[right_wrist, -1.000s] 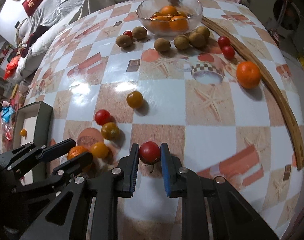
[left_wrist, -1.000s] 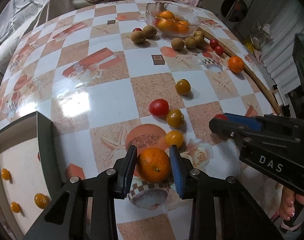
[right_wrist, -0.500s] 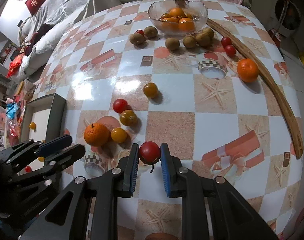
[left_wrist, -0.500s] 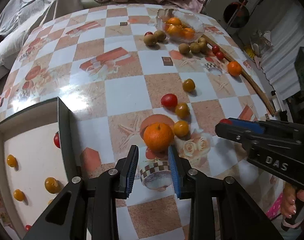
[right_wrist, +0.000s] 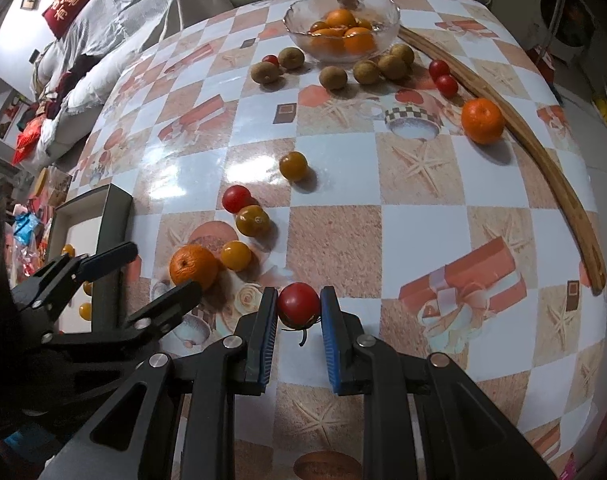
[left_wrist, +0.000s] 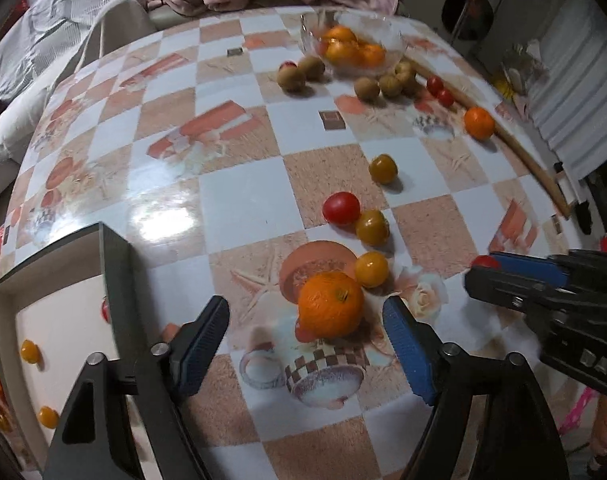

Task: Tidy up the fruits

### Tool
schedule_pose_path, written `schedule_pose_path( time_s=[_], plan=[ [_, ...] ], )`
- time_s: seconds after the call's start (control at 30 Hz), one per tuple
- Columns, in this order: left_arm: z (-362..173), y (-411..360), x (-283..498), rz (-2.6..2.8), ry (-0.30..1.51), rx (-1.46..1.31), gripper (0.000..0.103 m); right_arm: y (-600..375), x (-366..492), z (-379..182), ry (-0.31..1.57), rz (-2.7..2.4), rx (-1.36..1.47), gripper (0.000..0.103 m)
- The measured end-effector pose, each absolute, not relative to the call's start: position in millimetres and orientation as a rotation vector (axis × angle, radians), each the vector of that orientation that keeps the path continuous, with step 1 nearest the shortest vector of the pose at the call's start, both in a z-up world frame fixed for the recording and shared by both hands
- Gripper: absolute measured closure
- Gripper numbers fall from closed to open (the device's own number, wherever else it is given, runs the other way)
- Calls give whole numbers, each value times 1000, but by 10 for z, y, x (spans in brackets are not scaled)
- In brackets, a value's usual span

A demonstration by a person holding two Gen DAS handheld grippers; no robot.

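Observation:
My left gripper (left_wrist: 305,334) is open wide, its jaws on either side of an orange (left_wrist: 330,305) that rests on the table without touching them. My right gripper (right_wrist: 299,314) is shut on a red tomato (right_wrist: 298,304) and holds it just above the table. The left gripper (right_wrist: 155,272) also shows in the right wrist view beside the orange (right_wrist: 193,266). Yellow and red tomatoes (left_wrist: 372,227) lie just beyond the orange. A glass bowl (right_wrist: 341,28) of oranges stands at the far side, with kiwis (right_wrist: 333,77) next to it.
A dark-rimmed white tray (left_wrist: 59,320) holding small yellow and red tomatoes sits at the left table edge. Another orange (right_wrist: 482,120) and two red tomatoes (right_wrist: 443,78) lie by a curved wooden strip (right_wrist: 543,152) at the right. Bedding and clothes lie behind the table.
My left gripper has let go of the orange, drawn back from it and opened wide. My right gripper has kept the red tomato and risen slightly.

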State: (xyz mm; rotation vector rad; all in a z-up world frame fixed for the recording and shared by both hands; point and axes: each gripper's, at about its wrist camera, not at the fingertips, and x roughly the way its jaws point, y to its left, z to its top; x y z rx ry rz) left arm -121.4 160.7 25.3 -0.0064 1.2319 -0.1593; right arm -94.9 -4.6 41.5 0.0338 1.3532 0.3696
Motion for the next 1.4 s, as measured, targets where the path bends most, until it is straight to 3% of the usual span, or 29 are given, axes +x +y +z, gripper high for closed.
schedule_pose_path(
  time_s=[0.13, 0.2, 0.23, 0.3, 0.33, 0.87, 1.4],
  plan=[
    [168, 1554, -1148, -160, 1250, -3, 33, -98, -961, 409, 1356, 363, 43, 80],
    [142, 1533, -1130, -161, 1258, 4, 41, -115, -960, 410, 1357, 360, 47, 80],
    [120, 1523, -1126, -160, 1268, 10, 53, -120, -957, 411, 1357, 358, 49, 80],
    [119, 1513, -1142, -157, 1264, 17, 56, -129, -954, 417, 1357, 355, 52, 80],
    [121, 1516, -1145, -167, 1265, 6, 65, -132, -954, 423, 1356, 355, 53, 80],
    [661, 1854, -1419, -164, 1218, -125, 65, 155, -1021, 740, 1331, 403, -10, 80],
    [938, 2936, -2417, 53, 1256, -207, 65, 1252, -1493, 1055, 1346, 616, -162, 80]
  ],
)
